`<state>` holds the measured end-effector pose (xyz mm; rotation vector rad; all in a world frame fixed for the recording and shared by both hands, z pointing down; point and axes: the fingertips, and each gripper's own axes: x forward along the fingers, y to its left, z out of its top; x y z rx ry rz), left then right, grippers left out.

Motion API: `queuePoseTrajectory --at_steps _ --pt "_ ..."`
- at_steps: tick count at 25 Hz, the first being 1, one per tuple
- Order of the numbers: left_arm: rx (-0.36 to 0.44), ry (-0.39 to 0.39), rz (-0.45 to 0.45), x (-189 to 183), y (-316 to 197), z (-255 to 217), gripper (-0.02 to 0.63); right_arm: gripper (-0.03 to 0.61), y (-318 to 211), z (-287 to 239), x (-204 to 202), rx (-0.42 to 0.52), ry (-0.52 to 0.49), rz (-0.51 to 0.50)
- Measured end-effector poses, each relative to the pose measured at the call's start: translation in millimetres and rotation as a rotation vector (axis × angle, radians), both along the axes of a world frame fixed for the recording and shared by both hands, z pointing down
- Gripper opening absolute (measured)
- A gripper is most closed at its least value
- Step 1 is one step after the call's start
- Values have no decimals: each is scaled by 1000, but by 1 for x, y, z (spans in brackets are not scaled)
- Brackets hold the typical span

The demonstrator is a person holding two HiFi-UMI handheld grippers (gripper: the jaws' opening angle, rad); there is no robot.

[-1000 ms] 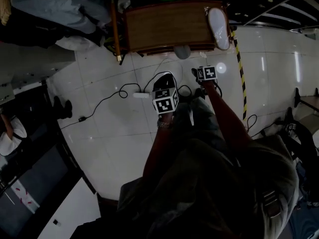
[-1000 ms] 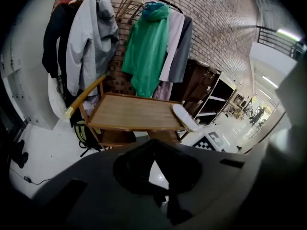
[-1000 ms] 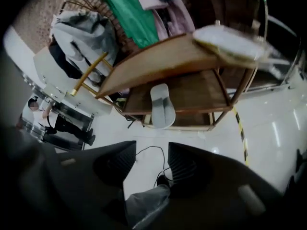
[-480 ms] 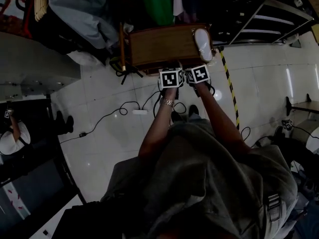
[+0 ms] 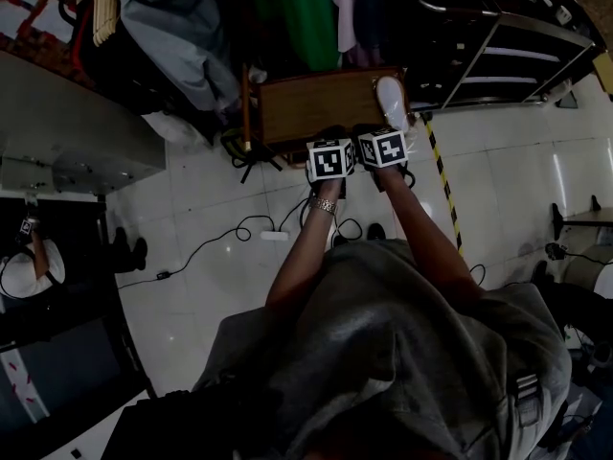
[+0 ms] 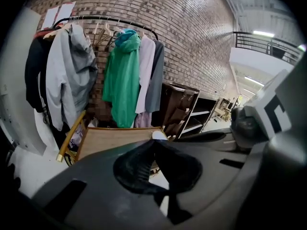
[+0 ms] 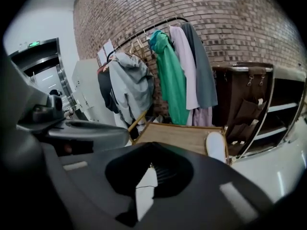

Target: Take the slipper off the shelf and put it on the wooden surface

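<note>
- Slipper [image 5: 390,99]: white, lying flat on the wooden bench [image 5: 306,108] at its right end, lengthwise along the short edge. Nothing touches it.
- In the right gripper view the slipper [image 7: 216,146] sits at the bench's [image 7: 177,135] right edge; in the left gripper view only its tip [image 6: 159,135] shows above the jaws.
- Right tool [image 7: 150,166]: pads closed tip to tip, nothing between them. In the head view its marker cube [image 5: 382,148] is just in front of the bench, near the slipper but apart from it.
- Left tool [image 6: 153,143]: pads closed together, holding nothing. Its marker cube [image 5: 330,158] is just beside the right one, at the bench's front edge.
- Behind the bench: clothes rail with a green hoodie [image 6: 122,80], grey and pale garments, brick wall.
- Right of the bench: dark shelf unit [image 5: 498,56].
- Floor [image 5: 220,257]: white tile, a black cable [image 5: 206,247] across it, yellow-black tape stripe [image 5: 445,185].
</note>
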<state>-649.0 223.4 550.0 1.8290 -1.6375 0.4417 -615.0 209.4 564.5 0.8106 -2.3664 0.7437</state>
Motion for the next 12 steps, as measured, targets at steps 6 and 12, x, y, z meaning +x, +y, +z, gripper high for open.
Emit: queuePoseTrajectory --at_steps 6,12 --pt "-8 17 -1 5 -2 -5 2 0 2 -13 1 24 -10 -14" --pt "11 67 11 20 -9 -12 2 0 4 -17 9 26 -45 -30"
